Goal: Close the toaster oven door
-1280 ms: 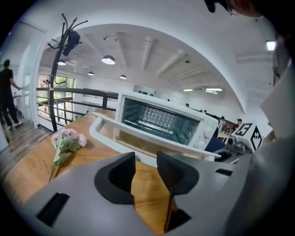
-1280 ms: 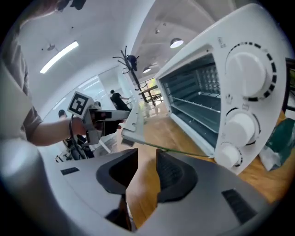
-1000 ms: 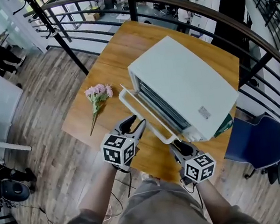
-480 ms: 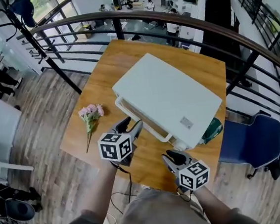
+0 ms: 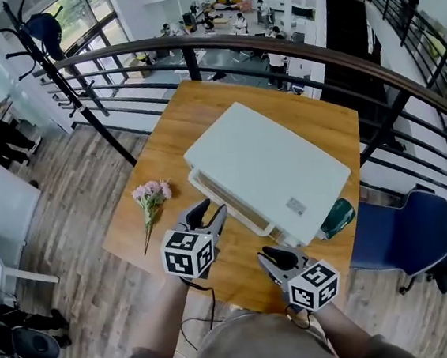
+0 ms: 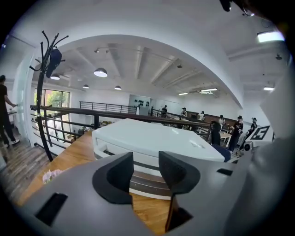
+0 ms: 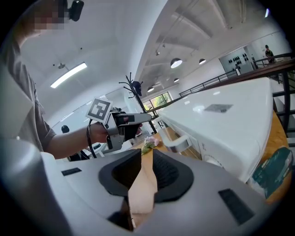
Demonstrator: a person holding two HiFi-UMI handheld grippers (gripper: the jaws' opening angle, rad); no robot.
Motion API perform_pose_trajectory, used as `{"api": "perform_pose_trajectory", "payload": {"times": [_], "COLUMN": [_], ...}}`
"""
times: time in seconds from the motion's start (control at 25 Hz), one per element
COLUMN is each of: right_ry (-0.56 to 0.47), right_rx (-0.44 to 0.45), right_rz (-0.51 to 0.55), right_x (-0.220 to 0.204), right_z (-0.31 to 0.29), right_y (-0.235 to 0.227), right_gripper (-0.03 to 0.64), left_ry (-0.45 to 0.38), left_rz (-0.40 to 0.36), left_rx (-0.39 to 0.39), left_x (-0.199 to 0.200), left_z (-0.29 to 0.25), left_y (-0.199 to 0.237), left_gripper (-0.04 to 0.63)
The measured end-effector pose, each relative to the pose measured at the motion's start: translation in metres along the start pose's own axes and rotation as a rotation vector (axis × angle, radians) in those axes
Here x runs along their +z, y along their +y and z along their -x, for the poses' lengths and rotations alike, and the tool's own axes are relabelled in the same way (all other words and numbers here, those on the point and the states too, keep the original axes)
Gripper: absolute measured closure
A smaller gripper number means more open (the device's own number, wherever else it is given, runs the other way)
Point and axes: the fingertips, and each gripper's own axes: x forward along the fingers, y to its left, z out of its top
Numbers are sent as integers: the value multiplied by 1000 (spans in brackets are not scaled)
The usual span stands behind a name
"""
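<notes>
Honey-coloured wooden surface on a railed mezzanine carries everything here. Nearest you, at the lower right of the head view, your right gripper hangs over the near edge of that surface. Its jaws are almost together and closing, with only bare wood showing through the gap. Just left of it, at lower centre, your left gripper is spread wide but easing inward. It is empty too, and it points at the oven's front without touching it.

Beyond both, at the middle of the frame, the white boxy metal toaster oven lies diagonally. Its door, with a pale bar handle, faces you. The door looks flush against the body, so I judge the closing done, which would explain why your grippers stand clear of it.

A small bunch of pink flowers lies at centre left, well apart from the door's swing. Farthest off, the dark curved railing arcs across the top.
</notes>
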Motion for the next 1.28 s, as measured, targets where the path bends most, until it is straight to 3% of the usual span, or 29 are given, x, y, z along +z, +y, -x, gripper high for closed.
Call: {"api": "perform_pose_trajectory", "payload": {"times": [0.32, 0.76, 1.04, 1.28], "right_ry": [-103, -366, -401, -361], "right_rx": [94, 99, 69, 55], "right_rz": [111, 309, 395, 397], "right_x": [85, 201, 219, 203], "right_z": [22, 83, 101, 99], "right_y": [41, 98, 114, 111], "right_gripper": [543, 560, 566, 568], "left_ry": [-95, -308, -398, -352], "left_rz": [-92, -310, -373, -334], "left_rx": [-24, 22, 53, 101], "left_x": [54, 140, 163, 137], "left_z": [56, 145, 183, 190], "left_y": [-9, -39, -56, -52], "left_gripper": [487, 499, 509, 543]}}
